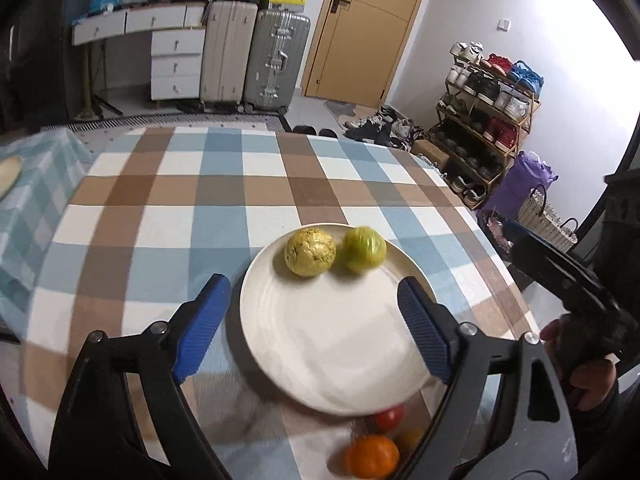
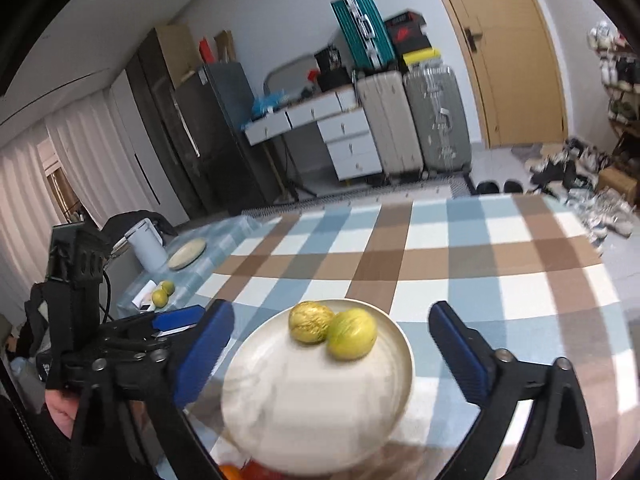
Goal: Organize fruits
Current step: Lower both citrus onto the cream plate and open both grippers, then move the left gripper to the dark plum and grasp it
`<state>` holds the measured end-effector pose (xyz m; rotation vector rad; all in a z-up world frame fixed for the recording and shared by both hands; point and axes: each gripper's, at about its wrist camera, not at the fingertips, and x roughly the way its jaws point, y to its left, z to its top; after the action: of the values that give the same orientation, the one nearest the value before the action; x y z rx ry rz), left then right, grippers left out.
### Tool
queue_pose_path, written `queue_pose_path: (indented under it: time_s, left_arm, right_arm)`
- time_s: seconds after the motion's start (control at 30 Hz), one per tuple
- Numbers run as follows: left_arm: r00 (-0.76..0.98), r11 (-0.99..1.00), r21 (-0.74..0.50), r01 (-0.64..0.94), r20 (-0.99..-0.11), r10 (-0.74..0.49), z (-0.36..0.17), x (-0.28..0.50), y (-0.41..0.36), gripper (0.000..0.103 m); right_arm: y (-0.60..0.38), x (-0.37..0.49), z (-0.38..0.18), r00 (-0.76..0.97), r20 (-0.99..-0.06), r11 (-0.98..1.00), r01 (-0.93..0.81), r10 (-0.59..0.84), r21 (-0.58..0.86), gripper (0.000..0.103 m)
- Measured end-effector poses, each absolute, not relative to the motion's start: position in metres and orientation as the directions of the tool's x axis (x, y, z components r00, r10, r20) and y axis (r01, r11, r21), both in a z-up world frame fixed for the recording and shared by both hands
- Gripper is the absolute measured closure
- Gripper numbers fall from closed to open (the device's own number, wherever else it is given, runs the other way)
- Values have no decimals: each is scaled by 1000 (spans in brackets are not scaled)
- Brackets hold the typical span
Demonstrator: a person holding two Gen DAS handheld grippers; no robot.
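- Checked cloth in blue, brown and white covers the counter; suitcases, a wooden door and a shoe rack stand well beyond it.
- Left hand-held gripper is released, its blue fingers spread wide with nothing held; the white plate lies between and just ahead of them.
- Right hand-held gripper is likewise released and empty, its fingers either side of the same plate.
- Two yellow-green fruits sit touching each other on the plate's far part, ahead of both sets of fingertips.
- An orange and a red fruit lie on the cloth beside the plate's near rim, below the left hand-held gripper's right finger.
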<state>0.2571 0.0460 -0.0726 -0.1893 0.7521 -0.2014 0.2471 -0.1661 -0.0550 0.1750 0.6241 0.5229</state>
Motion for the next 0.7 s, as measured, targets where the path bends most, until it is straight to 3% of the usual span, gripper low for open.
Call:
queue_pose_path:
  time_s: [0.13, 0.3, 0.7]
  left_arm:
    - [739, 969, -211, 125, -632, -233, -58, 219, 34, 2]
    - [801, 987, -109, 114, -578, -156, -38, 163, 15, 1]
    - [796, 989, -118, 91, -589, -143, -31, 72, 5, 1]
  right_arm:
    - [-174, 204, -45, 706, -479, 853, -435, 522, 289, 0]
    - [-184, 150, -41, 715, -459, 849, -432, 527, 303, 0]
    - [-191, 54, -31, 760, -414, 865, -423, 502, 271, 0]
